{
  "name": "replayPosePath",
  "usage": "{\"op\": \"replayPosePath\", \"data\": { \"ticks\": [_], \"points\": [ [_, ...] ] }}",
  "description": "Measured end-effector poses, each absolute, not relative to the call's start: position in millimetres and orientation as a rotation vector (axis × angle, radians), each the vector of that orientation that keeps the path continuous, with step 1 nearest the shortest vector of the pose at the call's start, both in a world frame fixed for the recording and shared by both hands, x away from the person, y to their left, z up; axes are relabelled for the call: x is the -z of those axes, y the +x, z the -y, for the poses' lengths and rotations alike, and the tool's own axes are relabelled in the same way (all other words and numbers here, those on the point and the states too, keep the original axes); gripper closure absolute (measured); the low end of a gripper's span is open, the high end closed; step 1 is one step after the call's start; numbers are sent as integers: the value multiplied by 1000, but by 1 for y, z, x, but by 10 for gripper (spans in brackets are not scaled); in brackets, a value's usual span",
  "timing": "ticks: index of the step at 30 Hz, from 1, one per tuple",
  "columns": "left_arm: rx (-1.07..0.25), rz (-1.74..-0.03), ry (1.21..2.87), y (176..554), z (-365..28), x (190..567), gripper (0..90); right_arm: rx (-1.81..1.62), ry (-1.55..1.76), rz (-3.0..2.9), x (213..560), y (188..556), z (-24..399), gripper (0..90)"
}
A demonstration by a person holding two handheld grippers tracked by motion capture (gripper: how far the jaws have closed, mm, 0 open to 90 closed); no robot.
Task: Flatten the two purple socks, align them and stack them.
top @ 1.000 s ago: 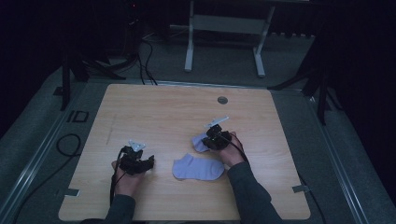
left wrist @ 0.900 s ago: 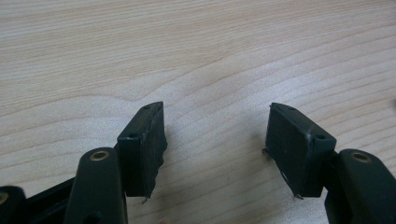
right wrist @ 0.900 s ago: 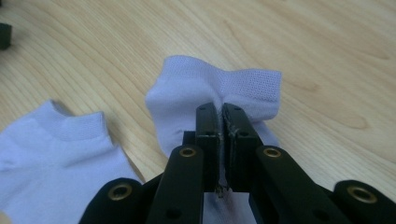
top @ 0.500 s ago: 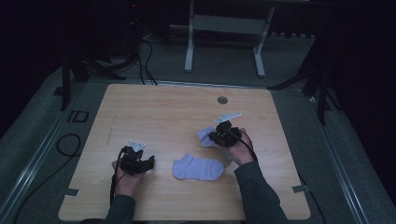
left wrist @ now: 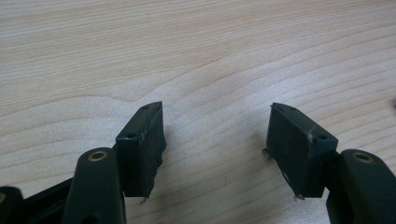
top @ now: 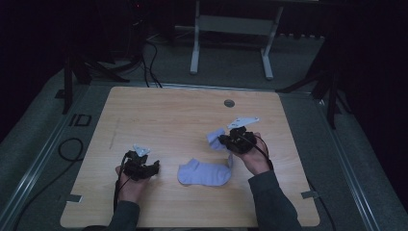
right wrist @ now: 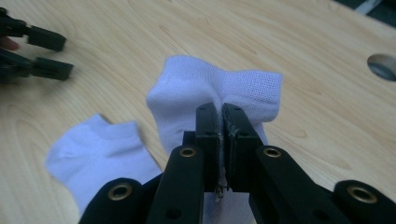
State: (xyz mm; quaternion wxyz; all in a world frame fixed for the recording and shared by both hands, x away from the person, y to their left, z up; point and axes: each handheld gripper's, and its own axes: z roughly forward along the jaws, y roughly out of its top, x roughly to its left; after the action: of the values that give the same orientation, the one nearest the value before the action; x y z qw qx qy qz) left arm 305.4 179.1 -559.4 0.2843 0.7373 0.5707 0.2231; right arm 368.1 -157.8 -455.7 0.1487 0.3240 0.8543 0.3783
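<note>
The right gripper [right wrist: 222,109] is clamped on one pale sock [right wrist: 187,93], lifted at centre right; a second sock [top: 204,173] lies flat at lower centre. The left gripper [left wrist: 215,140] rests apart, empty. Pairing seems underway; next likely laying it down.

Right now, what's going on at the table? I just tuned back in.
A person is working two handheld tools over a wooden table. The right tool is clamped shut on a white sock, holding it lifted off the tabletop. A second white sock lies flat near the front edge, between the two hands. The left tool sits low over bare wood with its jaws open, holding nothing. Only one sock is in hand so far.
</note>
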Motion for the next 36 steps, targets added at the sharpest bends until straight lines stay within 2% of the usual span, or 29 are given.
{"op": "replayPosePath", "data": {
  "ticks": [12,36],
  "points": [
    [-596,-1528,1973,305,-179,559,372,-1180,821,-2449,432,333,159,854],
    [-595,-1527,1975,305,-179,559,372,-1145,824,-2534,466,327,138,855]
  ]
}}
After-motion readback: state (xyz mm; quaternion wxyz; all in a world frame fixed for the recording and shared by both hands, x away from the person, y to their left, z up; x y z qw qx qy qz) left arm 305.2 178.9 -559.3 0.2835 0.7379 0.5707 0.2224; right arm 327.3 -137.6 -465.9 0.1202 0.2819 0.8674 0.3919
